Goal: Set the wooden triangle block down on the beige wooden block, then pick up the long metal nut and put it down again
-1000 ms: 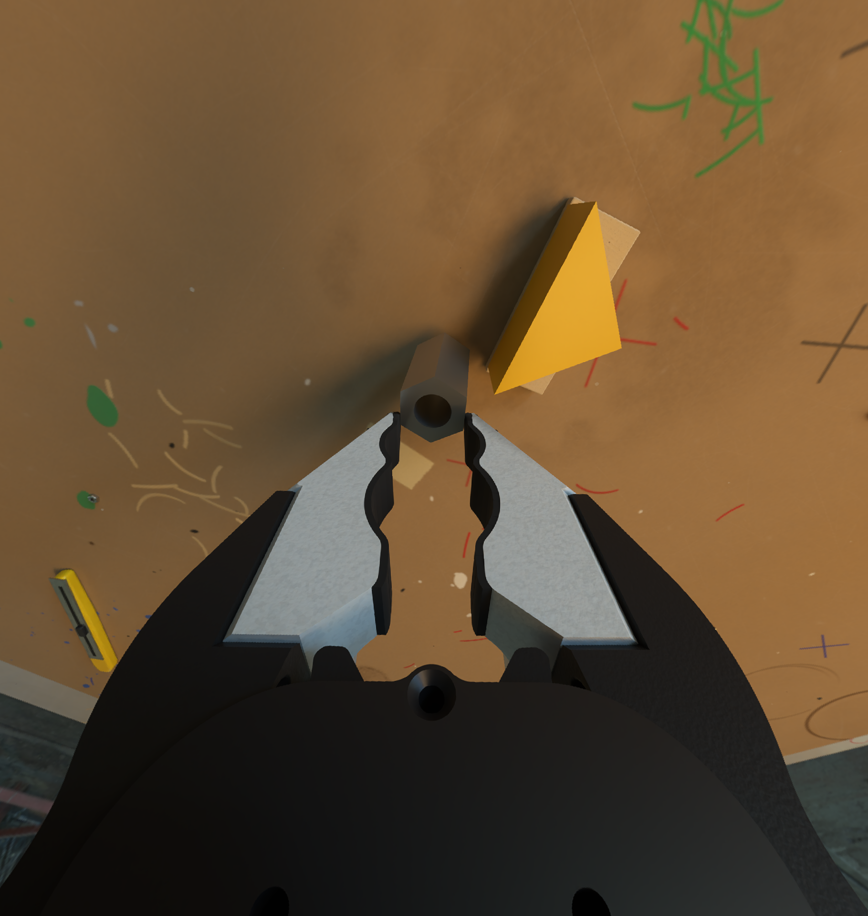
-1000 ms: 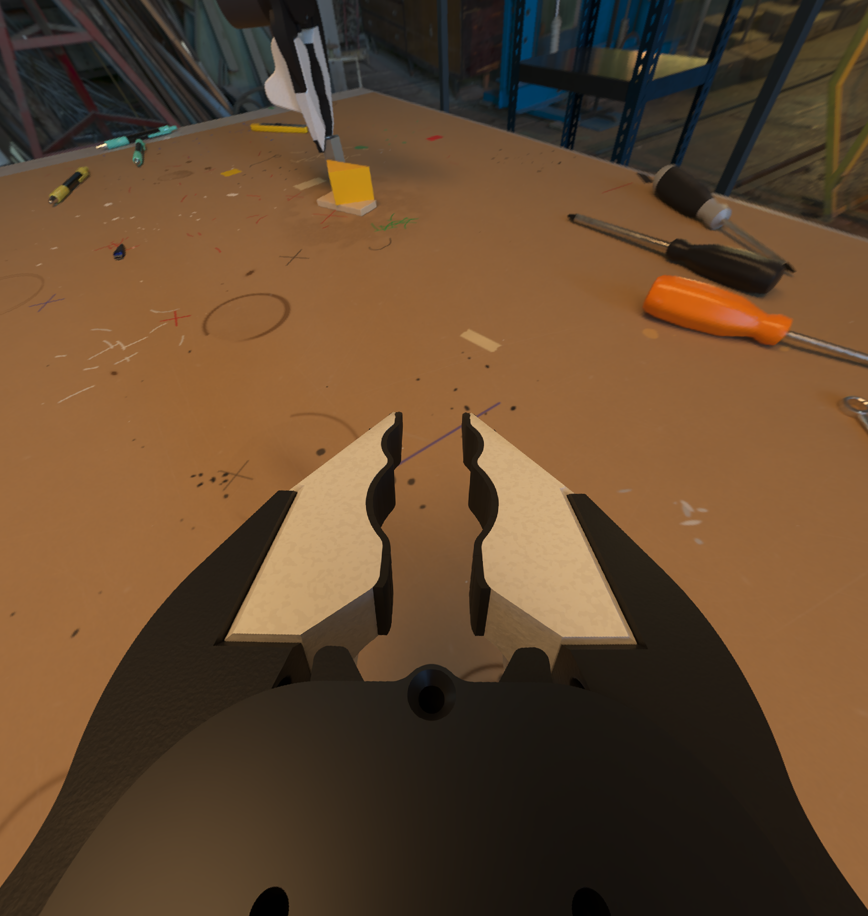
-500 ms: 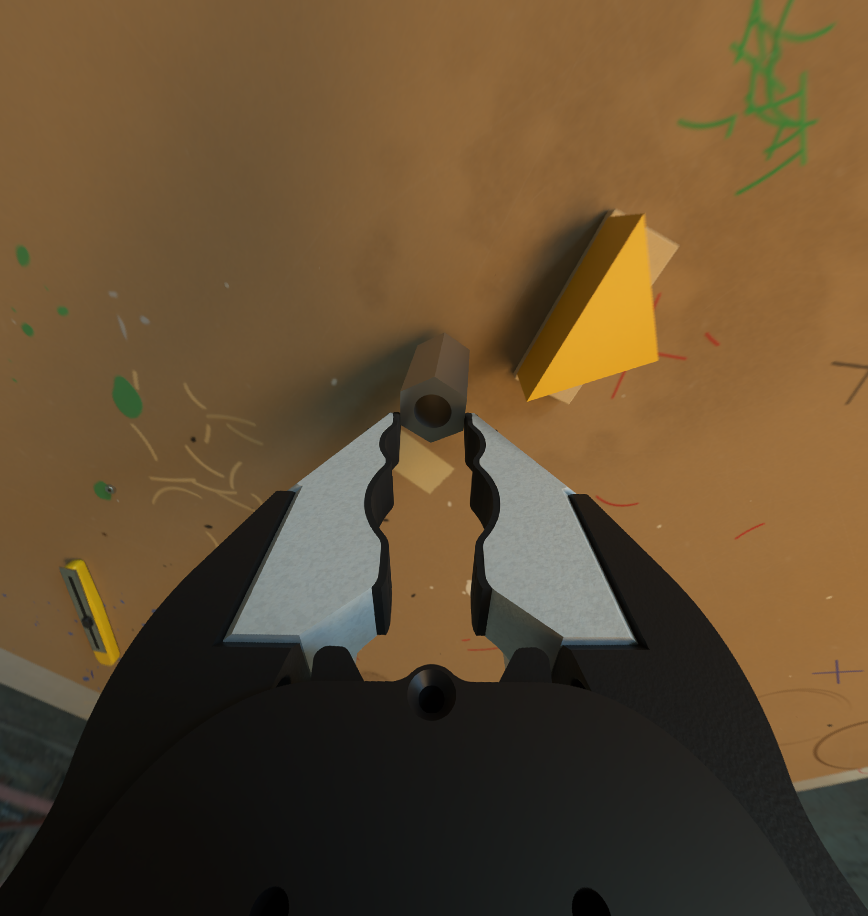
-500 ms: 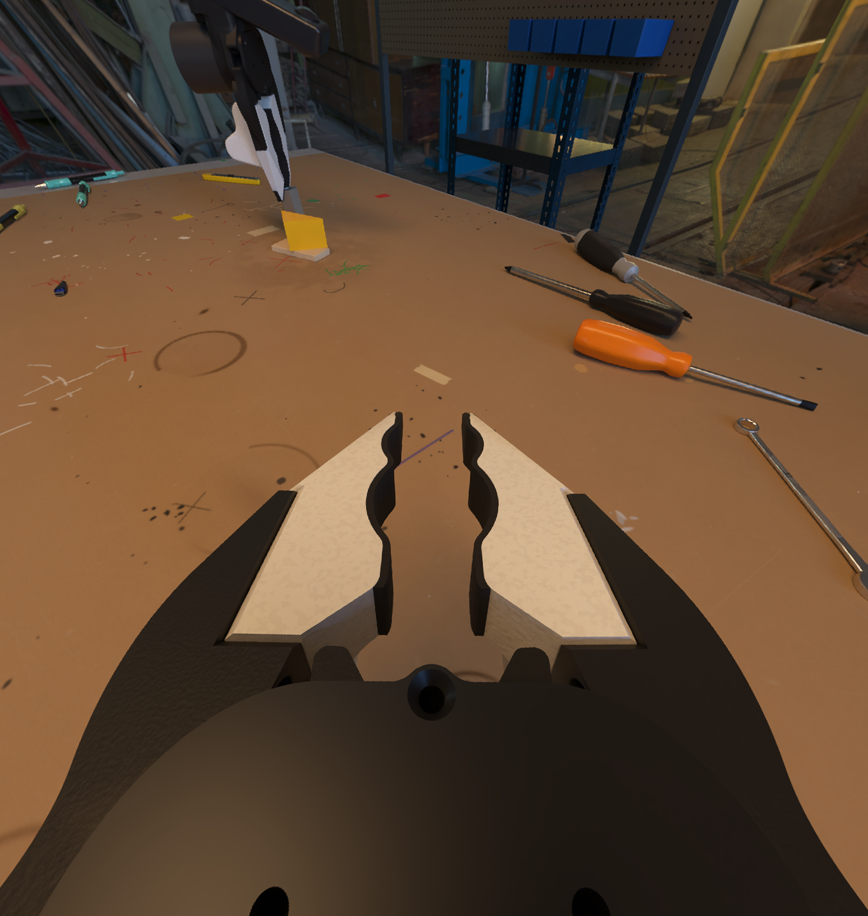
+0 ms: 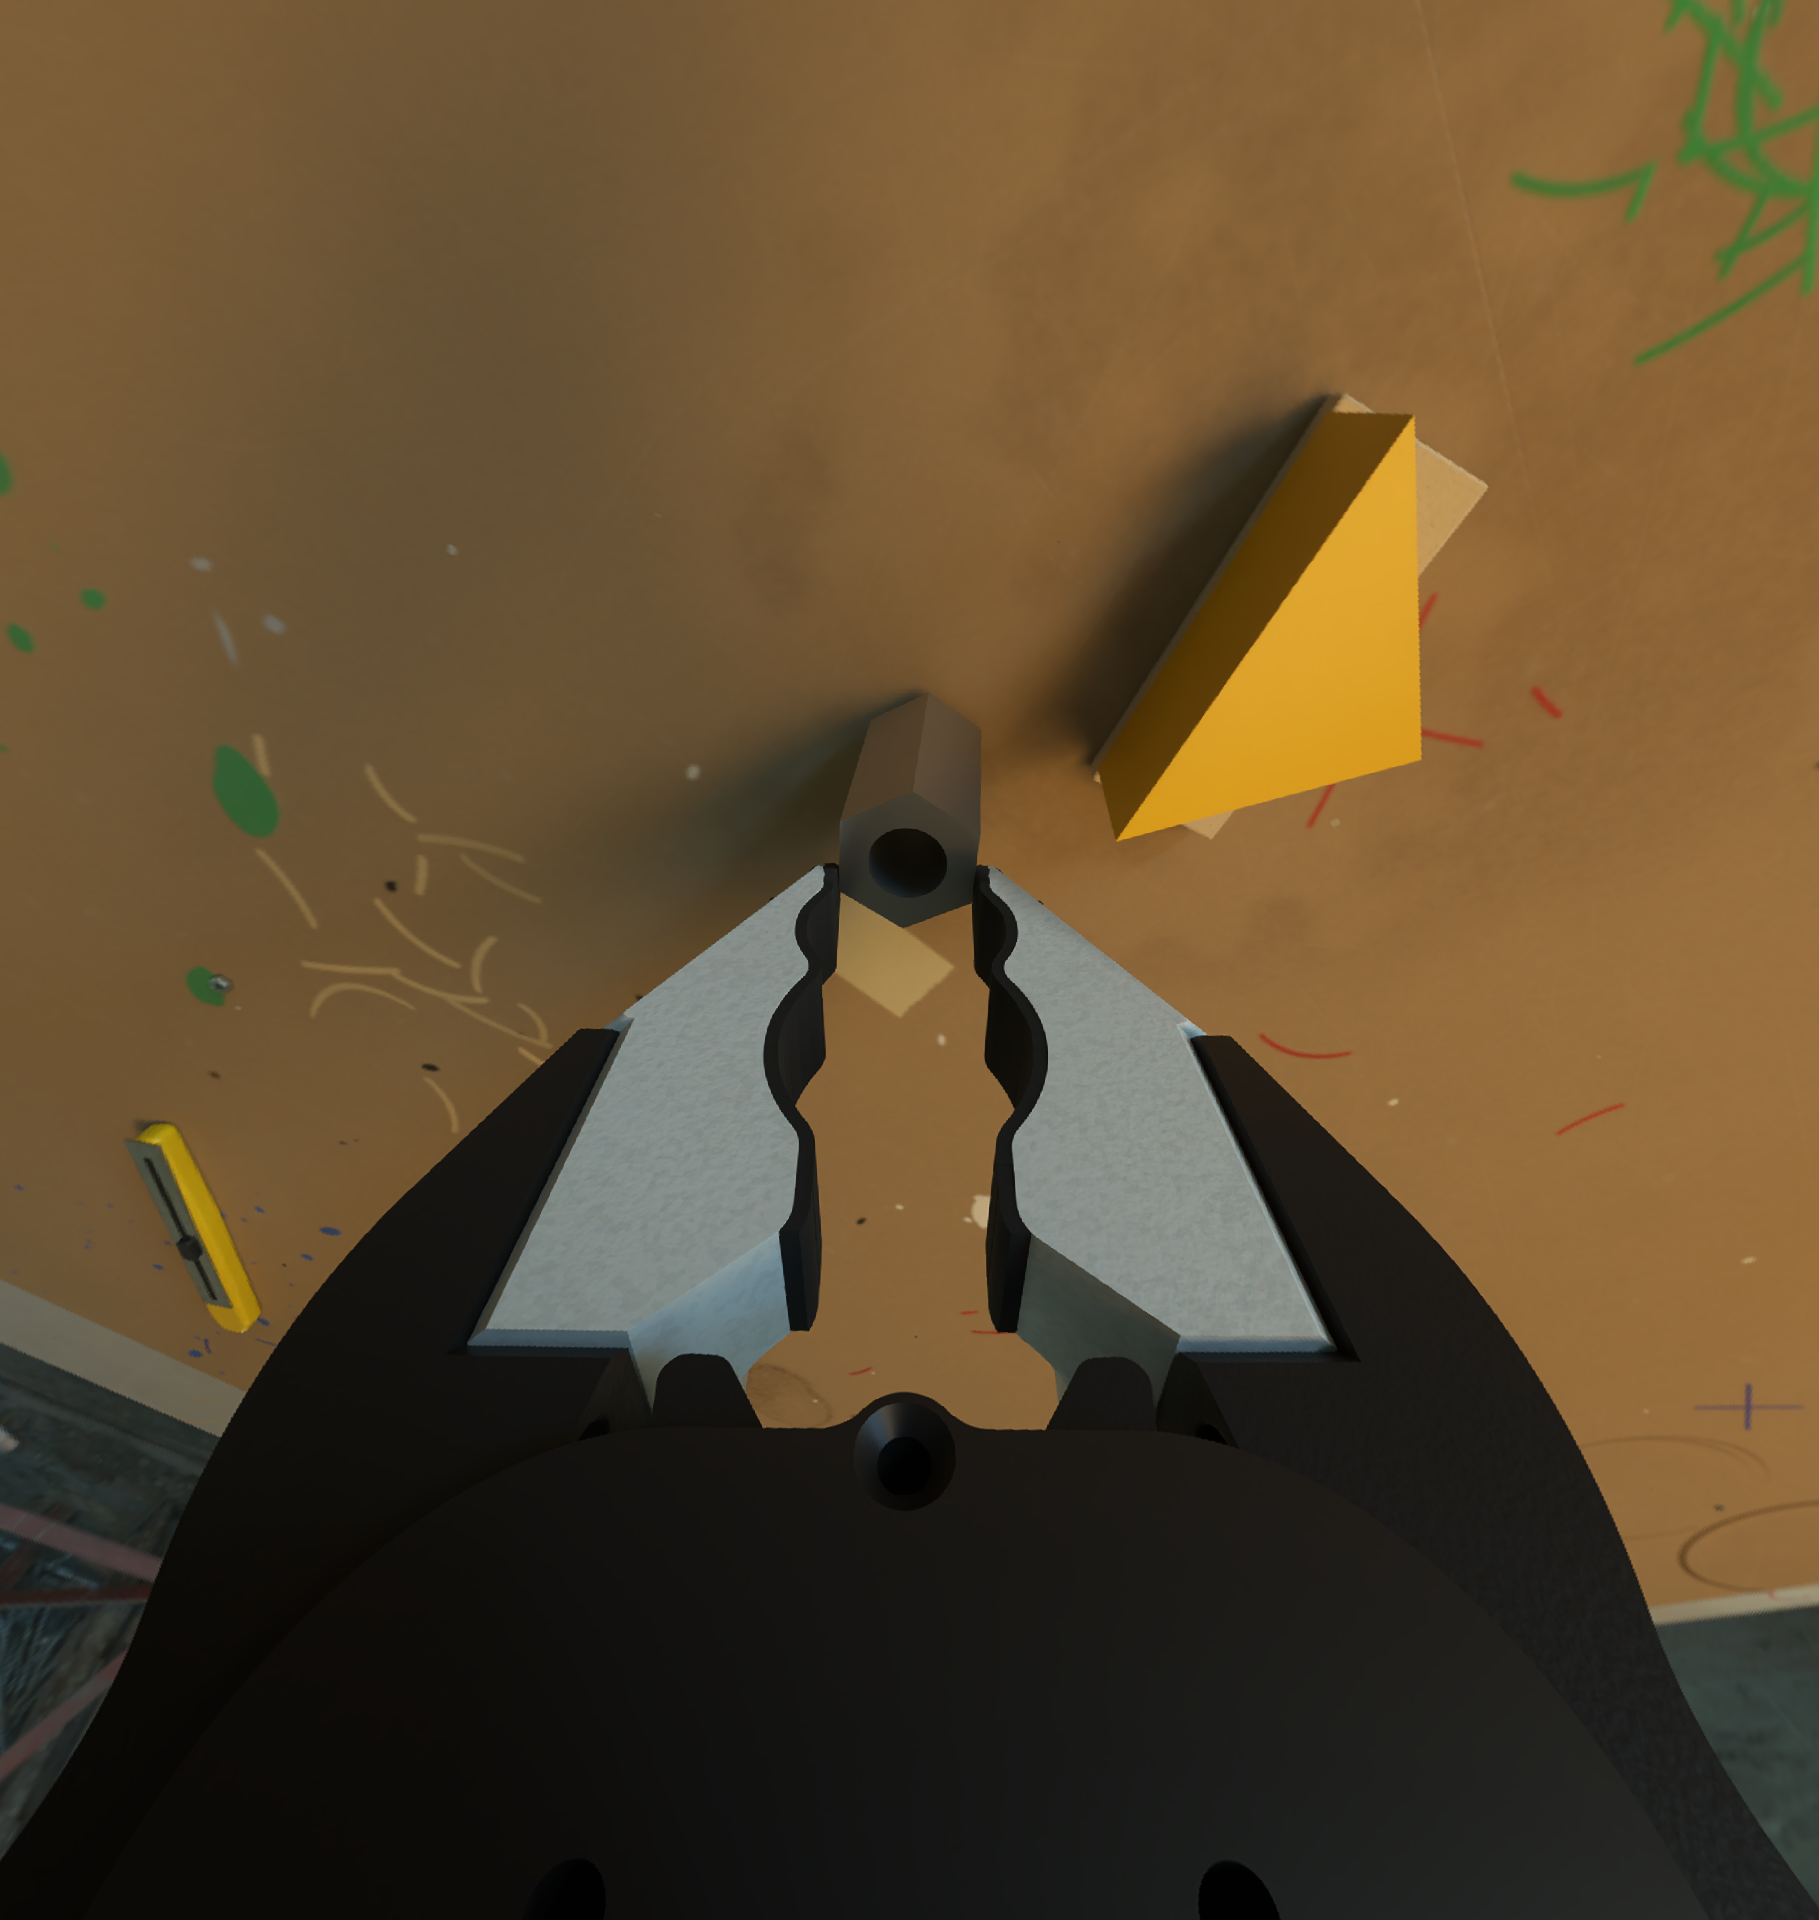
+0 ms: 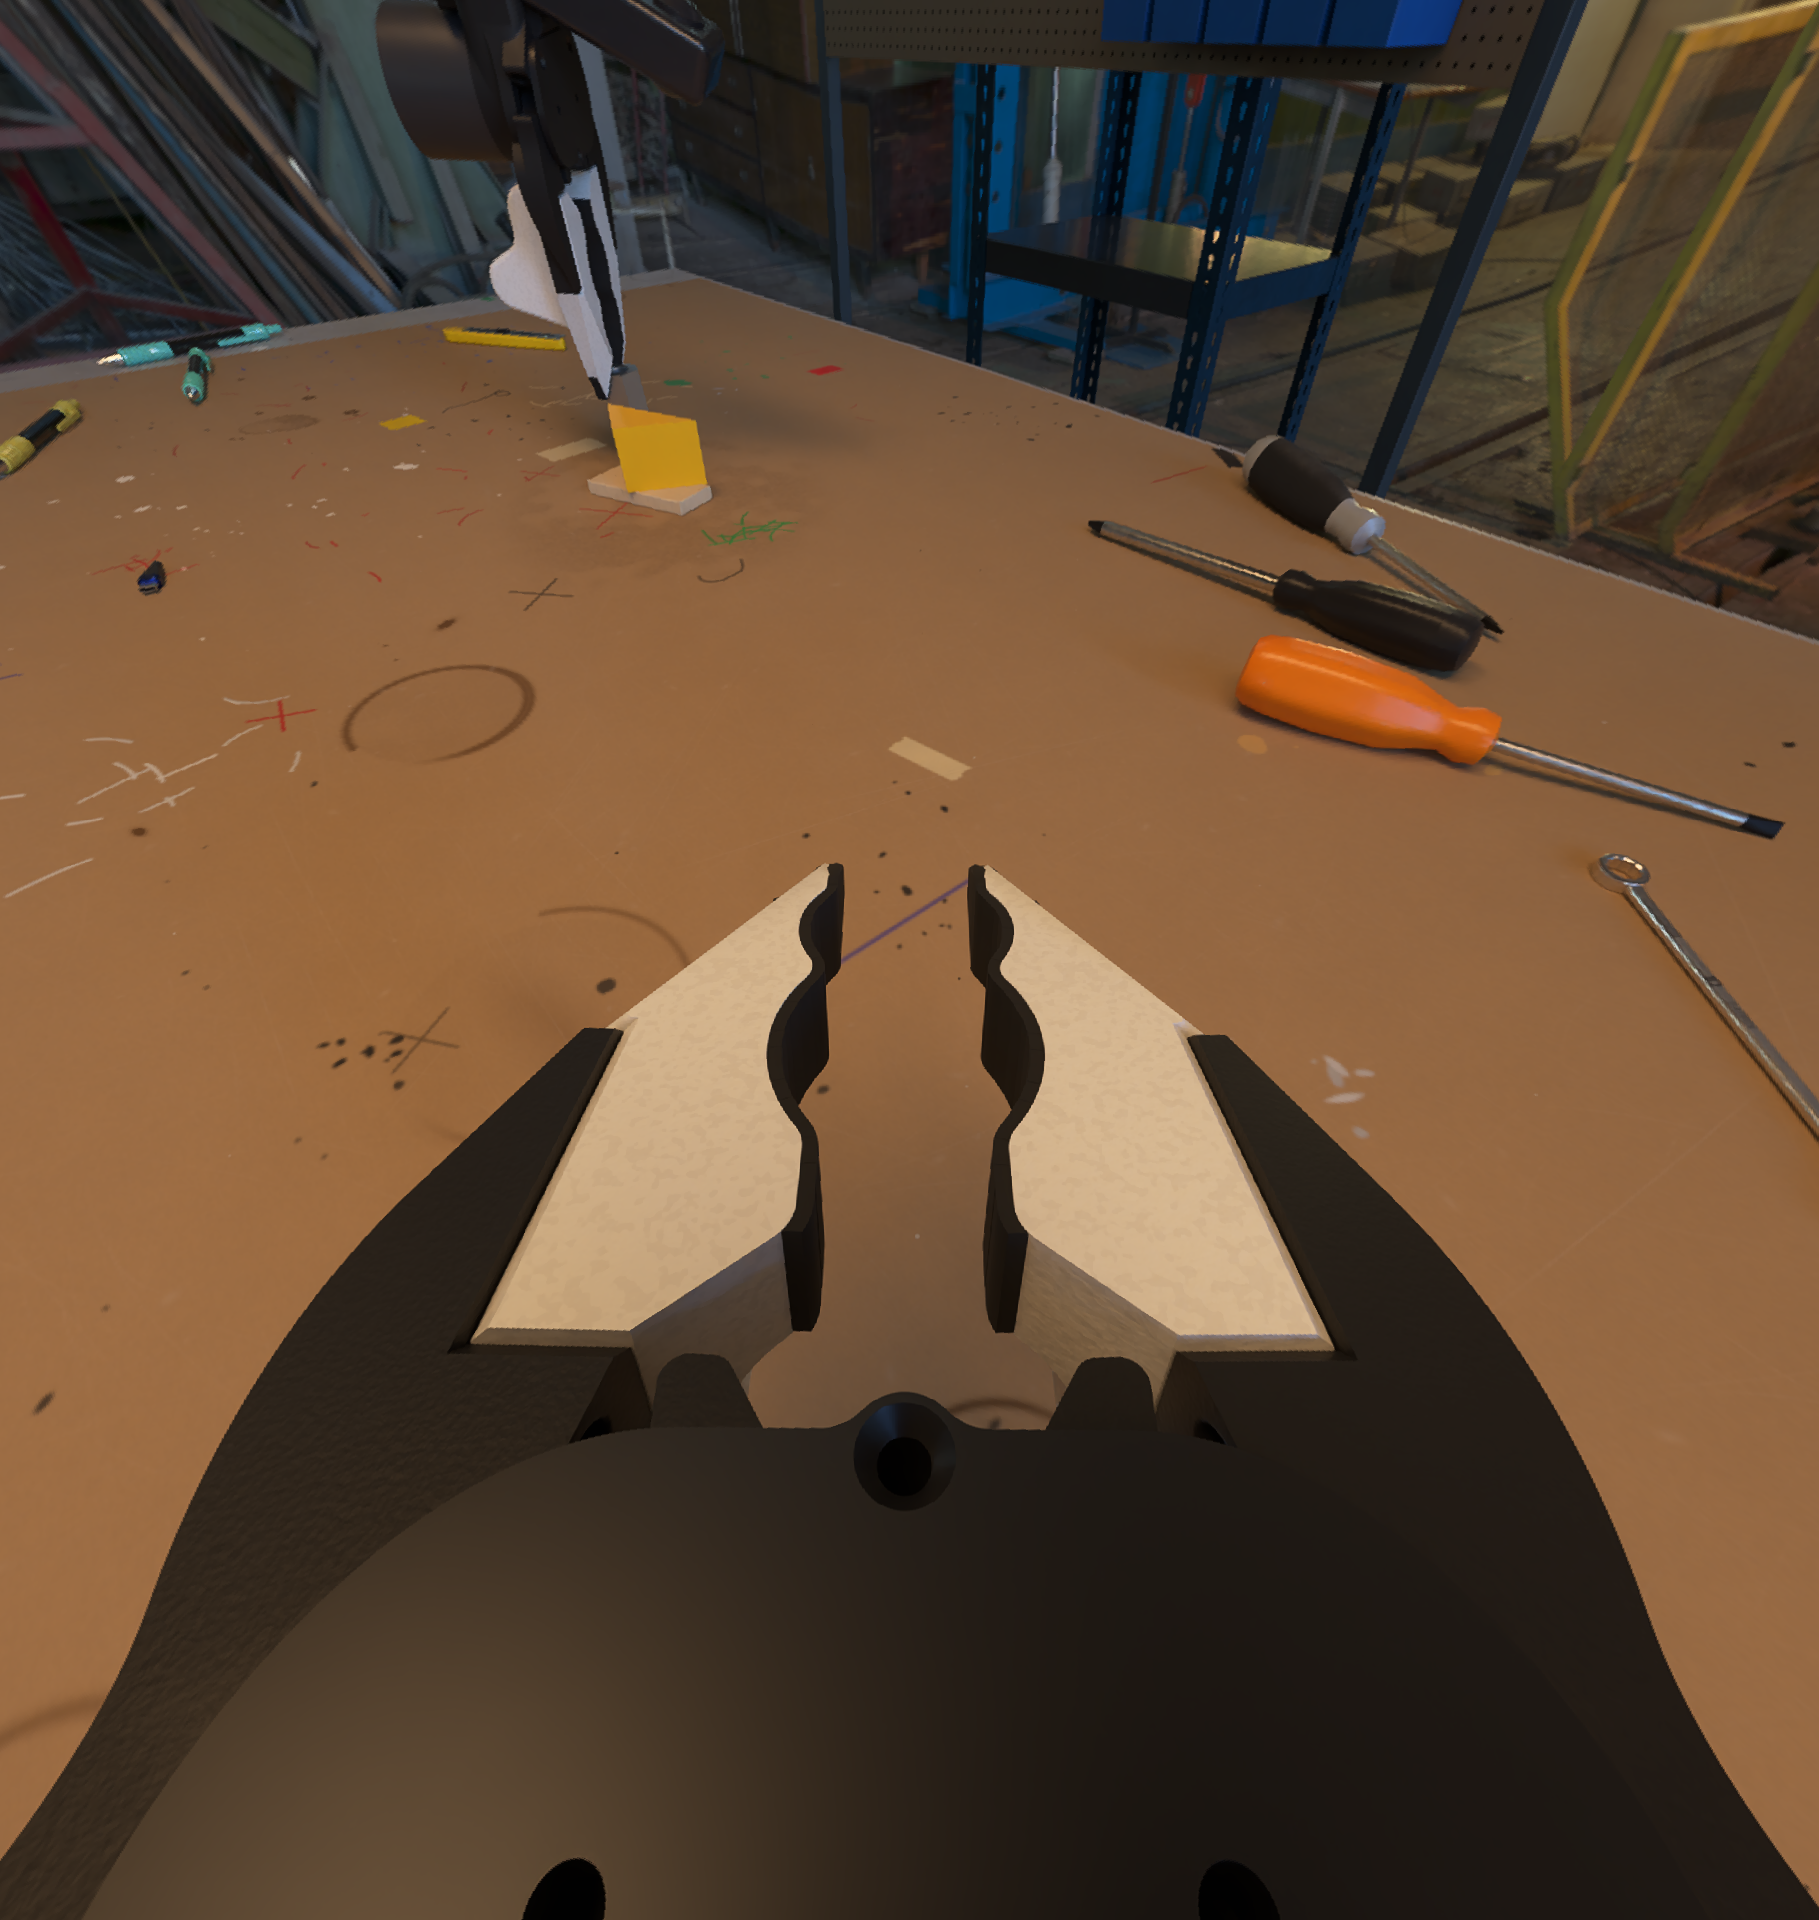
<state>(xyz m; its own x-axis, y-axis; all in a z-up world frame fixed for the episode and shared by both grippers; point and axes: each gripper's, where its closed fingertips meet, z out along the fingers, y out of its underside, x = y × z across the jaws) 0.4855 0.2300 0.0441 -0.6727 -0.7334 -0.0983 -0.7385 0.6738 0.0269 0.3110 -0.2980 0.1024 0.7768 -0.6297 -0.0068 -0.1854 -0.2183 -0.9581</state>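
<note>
My left gripper point(image 5: 905, 883) is shut on the long metal nut point(image 5: 910, 800), gripping its near end between the fingertips, with the nut pointing down at the brown table. The yellow wooden triangle block point(image 5: 1300, 665) rests on the flat beige wooden block point(image 5: 1445, 509), to the right of the nut. In the right wrist view the left gripper point(image 6: 604, 374) hangs at the far side with the nut point(image 6: 630, 387) just behind the triangle block point(image 6: 656, 449) and beige block point(image 6: 661, 497). My right gripper point(image 6: 905, 883) is open and empty over the near table.
A yellow utility knife point(image 5: 193, 1226) lies near the table edge at lower left. In the right wrist view an orange screwdriver point(image 6: 1372, 701), a black screwdriver point(image 6: 1372, 618) and a wrench point(image 6: 1736, 1023) lie at right. Markers point(image 6: 32, 434) lie at far left.
In the left wrist view the triangle block has slid right and looks larger; the nut stays in the grip. The right wrist view has tilted up, showing more of the workshop behind.
</note>
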